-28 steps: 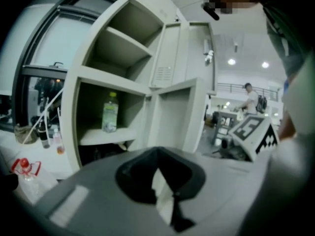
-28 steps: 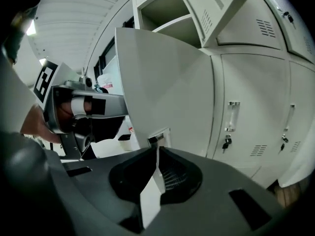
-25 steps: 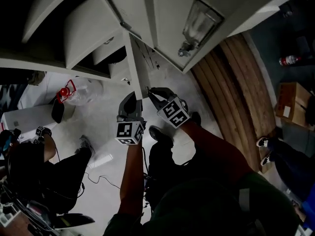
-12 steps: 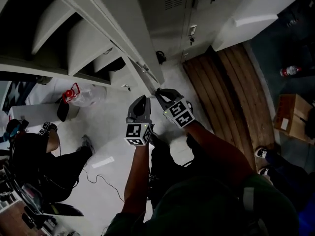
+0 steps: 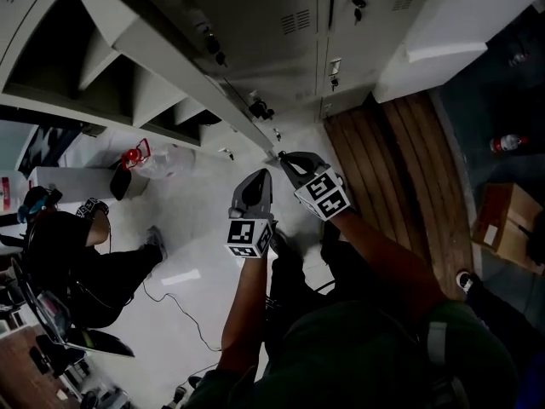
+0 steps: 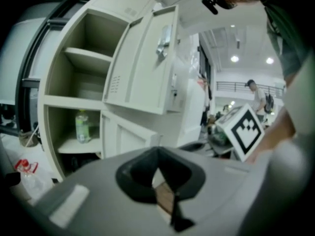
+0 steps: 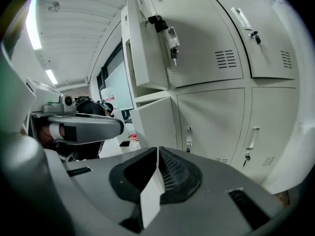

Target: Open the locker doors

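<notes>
Holds the grey plastic left gripper just left of the head view's centre, on a bare forearm stretched up from the lower edge, marker cube toward the camera and tips aimed at the lockers. Shows in the left gripper view two jaws pressed tip to tip, with nothing clamped between. Carries the grey plastic right gripper just beside it, slightly higher and to the right, tips close under the lower corner of a swung-out door, contact not discernible. Reads the same in the right gripper view: jaws together and empty. Fills the top of the head view with pale grey metal lockers: at upper left bare shelved compartments behind open locker doors, at upper centre and right closed locker doors with louvre slots and small latches. Offers in the left gripper view an upper open door swung wide, a lower one ajar, and a green plastic bottle upright on the lower shelf. Presents in the right gripper view one open door edge-on left of centre, closed doors to its right.
</notes>
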The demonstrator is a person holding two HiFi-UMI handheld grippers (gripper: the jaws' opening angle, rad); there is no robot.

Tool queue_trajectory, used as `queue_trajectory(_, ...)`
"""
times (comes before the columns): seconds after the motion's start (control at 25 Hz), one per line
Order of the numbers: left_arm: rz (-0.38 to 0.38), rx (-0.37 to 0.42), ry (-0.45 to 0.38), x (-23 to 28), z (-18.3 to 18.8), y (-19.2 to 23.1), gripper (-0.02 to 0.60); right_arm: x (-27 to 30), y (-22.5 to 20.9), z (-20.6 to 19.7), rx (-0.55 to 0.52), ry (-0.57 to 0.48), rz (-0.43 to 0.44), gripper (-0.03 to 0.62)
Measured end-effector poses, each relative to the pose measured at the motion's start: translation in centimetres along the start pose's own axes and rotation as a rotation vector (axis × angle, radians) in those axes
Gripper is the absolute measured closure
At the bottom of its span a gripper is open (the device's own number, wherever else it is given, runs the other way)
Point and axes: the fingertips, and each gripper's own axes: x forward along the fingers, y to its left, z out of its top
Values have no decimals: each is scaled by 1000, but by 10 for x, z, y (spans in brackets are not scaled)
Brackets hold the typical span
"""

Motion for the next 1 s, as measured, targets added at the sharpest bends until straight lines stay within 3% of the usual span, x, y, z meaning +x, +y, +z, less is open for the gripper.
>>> queue_trajectory(0.4, -213, 48, -146, -15, 88, -94, 594, -92, -37, 70, 7, -153, -124, 588)
queue_trajectory(0.6, -262, 68, -175, -2, 106, -117, 595, -128, -45, 94, -32, -226, -170, 588)
queue_trajectory(0.72, -266, 92, -149, 14, 103, -122, 594, -143, -61, 100, -37, -256, -202, 588)
queue_trajectory(1.0, -194, 81, -164, 72, 103, -122, 595, -144, -127, 97, -34, -278, -215, 588)
